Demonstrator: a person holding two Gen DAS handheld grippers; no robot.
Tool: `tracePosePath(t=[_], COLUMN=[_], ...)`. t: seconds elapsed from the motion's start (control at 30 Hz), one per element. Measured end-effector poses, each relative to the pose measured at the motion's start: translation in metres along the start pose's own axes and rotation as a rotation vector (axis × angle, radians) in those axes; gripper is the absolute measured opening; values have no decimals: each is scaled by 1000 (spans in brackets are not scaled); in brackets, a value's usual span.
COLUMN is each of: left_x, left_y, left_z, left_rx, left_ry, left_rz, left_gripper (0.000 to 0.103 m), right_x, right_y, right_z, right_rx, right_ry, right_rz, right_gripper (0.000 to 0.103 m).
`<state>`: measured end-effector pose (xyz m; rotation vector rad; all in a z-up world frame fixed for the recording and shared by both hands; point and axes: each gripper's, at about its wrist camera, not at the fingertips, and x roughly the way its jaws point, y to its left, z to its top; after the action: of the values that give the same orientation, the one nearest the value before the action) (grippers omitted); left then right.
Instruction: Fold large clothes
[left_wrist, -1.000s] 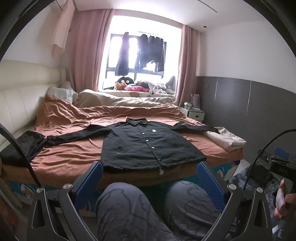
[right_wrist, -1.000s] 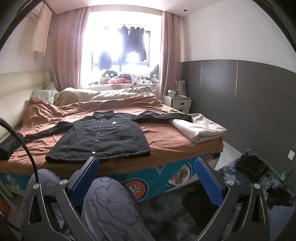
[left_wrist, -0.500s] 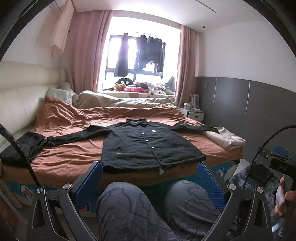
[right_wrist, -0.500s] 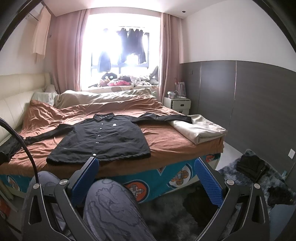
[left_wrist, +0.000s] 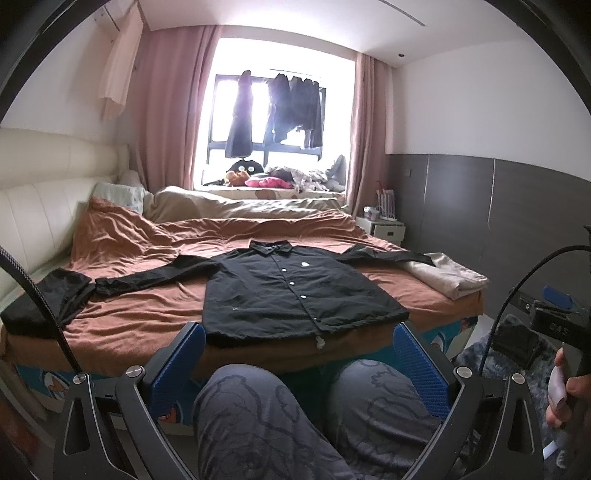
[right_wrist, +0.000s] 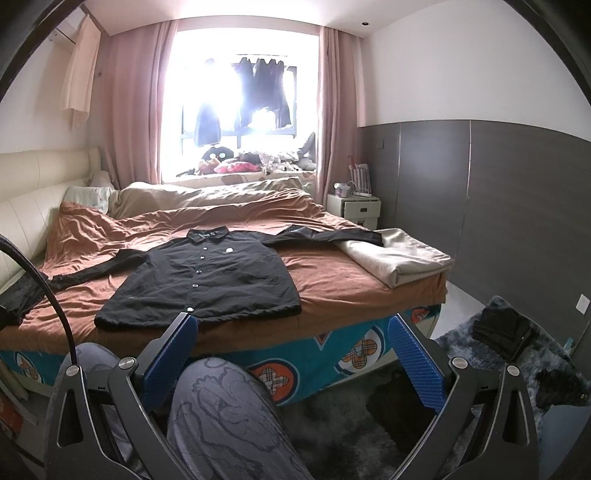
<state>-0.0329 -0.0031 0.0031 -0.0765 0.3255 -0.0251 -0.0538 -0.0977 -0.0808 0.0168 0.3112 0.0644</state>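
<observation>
I am at the very start of the fold: nothing is gripped yet. My left tongs (left_wrist: 299, 354) hang wide apart and empty above my knees (left_wrist: 280, 413), short of the bed (left_wrist: 122, 325). Ahead of them the black shirt (left_wrist: 291, 291) lies flat and buttoned on the brown cover, collar away from me, hem nearest the tongs. Its left sleeve (left_wrist: 147, 277) stretches far out to the left of the tongs, ending beside a dark heap (left_wrist: 44, 306) I cannot identify. My right tongs (right_wrist: 291, 339) are also spread open and hold nothing; the shirt sits ahead and to their left. Its right sleeve (right_wrist: 328, 234) runs rightward, its cuff resting on a folded beige cloth (right_wrist: 399, 258).

I judge the next move calls for reaching forward over the bed edge to take a sleeve and carry it across the body.

The window glare washes out the far sill, and the left cuff is hard to make out.
</observation>
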Motion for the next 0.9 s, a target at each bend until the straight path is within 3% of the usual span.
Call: tracePosePath(t=[0.9], left_x=[-13], left_y=[-3], left_z=[0], left_rx=[6], left_ry=[-21], left_rz=[1], left_gripper=[102], right_x=[-2], right_y=[-1], right_z=[-3], right_rx=[12], right_ry=[-7], right_rz=[-2], right_gripper=[103])
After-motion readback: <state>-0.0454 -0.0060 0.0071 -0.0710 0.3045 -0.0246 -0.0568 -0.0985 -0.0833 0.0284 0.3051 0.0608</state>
